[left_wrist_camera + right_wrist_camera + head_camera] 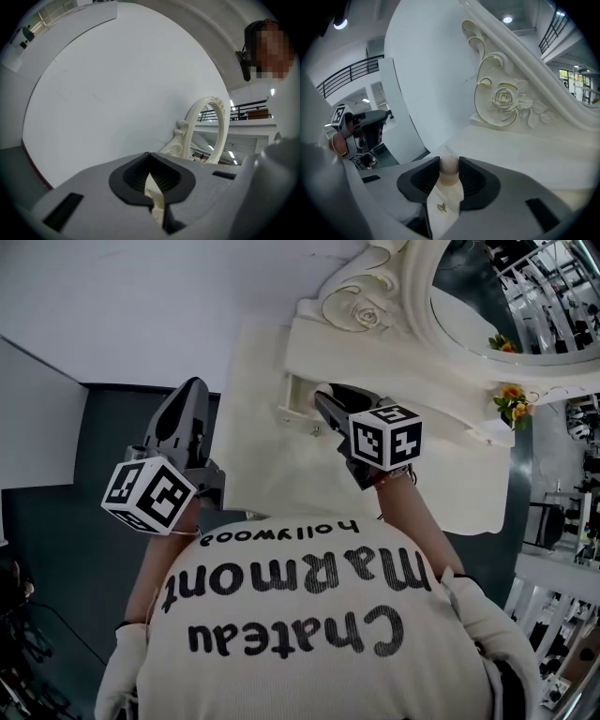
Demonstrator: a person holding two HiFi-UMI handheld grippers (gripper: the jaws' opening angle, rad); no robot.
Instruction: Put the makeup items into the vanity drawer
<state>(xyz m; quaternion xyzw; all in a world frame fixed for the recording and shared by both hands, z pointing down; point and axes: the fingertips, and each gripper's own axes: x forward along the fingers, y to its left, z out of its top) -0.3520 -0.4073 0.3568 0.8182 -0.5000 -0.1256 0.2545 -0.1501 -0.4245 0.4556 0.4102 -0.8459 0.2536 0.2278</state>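
Observation:
My right gripper reaches over the cream vanity top, its tips by the small drawer under the mirror shelf. In the right gripper view it is shut on a cream makeup item with a round top and a tiny gold emblem. My left gripper hangs left of the vanity, over dark floor, pointing level at the wall. Its jaws stand nearly together on a thin cream piece. Whether the drawer stands open is hidden by the right gripper.
An oval mirror in a carved cream frame with a rose relief rises behind the vanity. Orange flowers sit at its right end. A pale wall lies ahead, and shelving stands at the right.

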